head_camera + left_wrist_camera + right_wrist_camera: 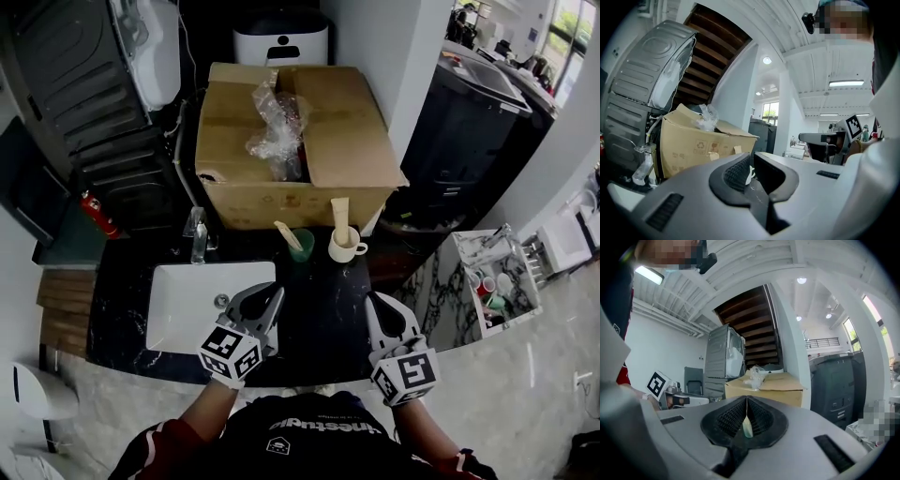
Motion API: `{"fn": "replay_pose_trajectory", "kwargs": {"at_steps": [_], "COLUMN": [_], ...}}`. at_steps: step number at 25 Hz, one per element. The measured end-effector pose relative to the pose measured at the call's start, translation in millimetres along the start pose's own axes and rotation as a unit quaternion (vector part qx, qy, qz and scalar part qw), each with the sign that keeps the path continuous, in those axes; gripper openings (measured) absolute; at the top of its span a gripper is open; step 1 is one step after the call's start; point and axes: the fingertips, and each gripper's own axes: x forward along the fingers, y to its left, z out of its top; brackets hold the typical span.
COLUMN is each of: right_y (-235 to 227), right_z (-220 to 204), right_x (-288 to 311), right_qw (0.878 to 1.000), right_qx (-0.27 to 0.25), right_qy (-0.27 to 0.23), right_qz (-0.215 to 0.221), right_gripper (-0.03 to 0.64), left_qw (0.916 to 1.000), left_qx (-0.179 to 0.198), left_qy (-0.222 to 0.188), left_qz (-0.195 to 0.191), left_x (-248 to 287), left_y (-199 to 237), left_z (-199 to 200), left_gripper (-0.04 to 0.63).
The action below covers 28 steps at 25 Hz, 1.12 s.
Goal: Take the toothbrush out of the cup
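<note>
Currently both grippers sit low in the head view, side by side over the near edge of the dark counter (319, 314), each pointing level toward the back wall.

Left gripper (270, 298): over the right rim of the white sink (187, 300). Its own view shows the jaws (752, 161) pressed together at the tips with nothing pinched. Only a sliver of something white, farther off, shows through the slit between the pads.

Right gripper (377, 309): over bare counter, well apart from the left one. Its own view shows the jaws (746, 401) meeting in a thin line, also empty. A pale shape shows through the lower gap, too small to identify.

Toothbrush (286, 234): a slim pale handle standing slanted in the green cup (303, 246), leaning to the left. The cup is upright at the back of the counter, just in front of the box (356, 141). It lies ahead of both grippers, roughly between their lines, and neither touches it.

Just right of the green cup stands a white mug (345, 248), handle to the right. It holds a broader cream item that looks like a tube (339, 217), upright.

Other items:
- The faucet (198, 234) stands behind the sink, left of the cups.
- The box is open-topped, with a crumpled clear bag (277, 122) sticking out of it.
- The box also shows beyond the jaws in the left gripper view (693, 145) and the right gripper view (773, 390).
</note>
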Motion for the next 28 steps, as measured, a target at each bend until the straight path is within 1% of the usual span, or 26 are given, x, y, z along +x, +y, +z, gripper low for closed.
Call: {"fn": "replay_pose_trajectory", "kwargs": {"at_steps": [6, 13, 16, 21, 24, 28], "right_y": [-12.4, -25.6, -31.3, -42.4, -47.4, -52.7], "right_z": [-0.7, -1.4, -3.7, -8.2, -13.5, -20.7], "right_x": [15.5, 23.7, 25.3, 28.2, 29.9, 35.2], "right_qw": [1.0, 0.999, 0.999, 0.999, 0.999, 0.999], "right_qx": [0.005, -0.001, 0.001, 0.001, 0.003, 0.009], "right_qy": [0.001, 0.015, 0.02, 0.026, 0.032, 0.041], "right_qz": [0.022, 0.03, 0.028, 0.024, 0.022, 0.023], "right_gripper": [0.037, 0.037, 0.037, 0.037, 0.038, 0.037], "left_qw": [0.9998, 0.999, 0.9983, 0.9968, 0.9957, 0.993], "left_qx": [-0.007, -0.002, -0.006, -0.02, -0.029, -0.038], "left_qy": [0.009, 0.016, 0.016, 0.022, 0.032, 0.041], "left_qz": [0.018, 0.041, 0.055, 0.074, 0.082, 0.104], "left_x": [28.3, 61.3, 73.8, 95.8, 108.4, 123.2], "left_y": [13.1, 32.5, 43.4, 62.1, 72.5, 90.3], "left_z": [-2.6, -15.2, -22.2, -38.5, -51.3, -67.1], "left_gripper": [0.03, 0.139, 0.19, 0.25, 0.261, 0.261]}}
